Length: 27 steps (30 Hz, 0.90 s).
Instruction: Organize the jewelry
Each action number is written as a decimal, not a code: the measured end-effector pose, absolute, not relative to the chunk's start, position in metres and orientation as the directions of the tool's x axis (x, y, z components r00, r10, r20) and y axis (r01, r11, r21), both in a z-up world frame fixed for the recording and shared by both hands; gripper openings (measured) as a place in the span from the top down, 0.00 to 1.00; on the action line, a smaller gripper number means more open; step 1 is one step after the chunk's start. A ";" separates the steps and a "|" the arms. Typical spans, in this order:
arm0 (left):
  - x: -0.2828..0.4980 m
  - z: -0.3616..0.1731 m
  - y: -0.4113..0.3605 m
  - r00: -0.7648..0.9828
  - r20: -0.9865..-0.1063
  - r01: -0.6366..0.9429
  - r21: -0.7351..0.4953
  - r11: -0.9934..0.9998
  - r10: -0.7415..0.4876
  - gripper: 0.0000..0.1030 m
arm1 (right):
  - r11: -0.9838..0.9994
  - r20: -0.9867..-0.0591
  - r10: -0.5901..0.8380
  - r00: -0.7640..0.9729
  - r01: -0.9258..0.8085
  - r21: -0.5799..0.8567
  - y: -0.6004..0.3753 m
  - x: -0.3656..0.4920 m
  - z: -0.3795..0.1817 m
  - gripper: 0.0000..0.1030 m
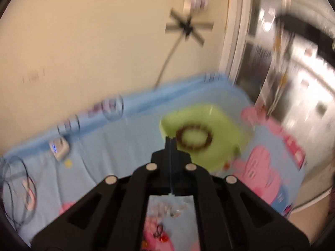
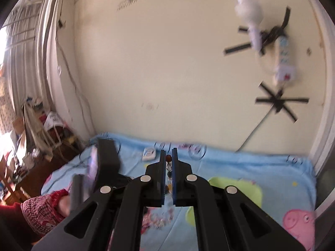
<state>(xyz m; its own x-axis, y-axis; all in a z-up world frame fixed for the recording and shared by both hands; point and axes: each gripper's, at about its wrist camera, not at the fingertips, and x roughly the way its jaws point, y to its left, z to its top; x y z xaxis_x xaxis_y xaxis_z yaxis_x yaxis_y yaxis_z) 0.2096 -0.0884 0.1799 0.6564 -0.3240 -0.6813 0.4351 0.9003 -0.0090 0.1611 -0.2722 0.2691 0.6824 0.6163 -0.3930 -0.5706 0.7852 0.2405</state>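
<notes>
A lime-green tray (image 1: pixel 222 125) lies on the blue cartoon blanket (image 1: pixel 117 159) with a brown bead bracelet (image 1: pixel 194 136) in it. My left gripper (image 1: pixel 170 144) hangs just before the tray's near edge, shut, and I see nothing between its fingers. My right gripper (image 2: pixel 168 156) is raised above the blanket, shut on a strand of beads (image 2: pixel 168 167): a red bead on top, clear and dark ones below. In the left wrist view a blurred strand (image 1: pixel 279 67) dangles at the right. Loose jewelry (image 1: pixel 167 209) lies under the grippers. The tray (image 2: pixel 240 194) shows partly behind the right fingers.
A small white device (image 1: pixel 59 149) and clear round containers (image 1: pixel 112 109) sit along the blanket's far edge by the wall. Thin cables (image 1: pixel 16 188) lie at the left. A hand in a red checked sleeve (image 2: pixel 41 211) holds the left gripper (image 2: pixel 104 156). Cluttered furniture stands left of the bed.
</notes>
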 end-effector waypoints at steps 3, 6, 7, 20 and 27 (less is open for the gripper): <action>0.212 0.228 -0.104 0.695 -0.626 0.459 0.008 0.888 -0.354 1.00 | 0.791 -0.340 0.612 0.714 -0.552 0.263 -0.294 0.166 0.292 1.00; 0.203 0.254 -0.123 0.717 -0.577 0.504 0.039 0.863 -0.392 0.95 | 0.802 -0.301 0.597 0.744 -0.540 0.255 -0.311 0.173 0.321 1.00; 0.196 0.261 -0.132 0.721 -0.557 0.526 0.054 0.849 -0.411 0.78 | 0.809 -0.289 0.587 0.757 -0.535 0.243 -0.316 0.176 0.334 1.00; 0.218 0.240 -0.220 0.724 -0.572 0.530 0.103 0.842 -0.386 0.95 | 0.837 -0.231 0.546 0.805 -0.511 0.198 -0.345 0.186 0.372 1.00; 0.229 0.160 -0.209 0.631 -0.680 0.548 0.052 0.835 -0.373 0.95 | 0.817 -0.330 0.573 0.750 -0.494 0.297 -0.356 0.201 0.279 1.00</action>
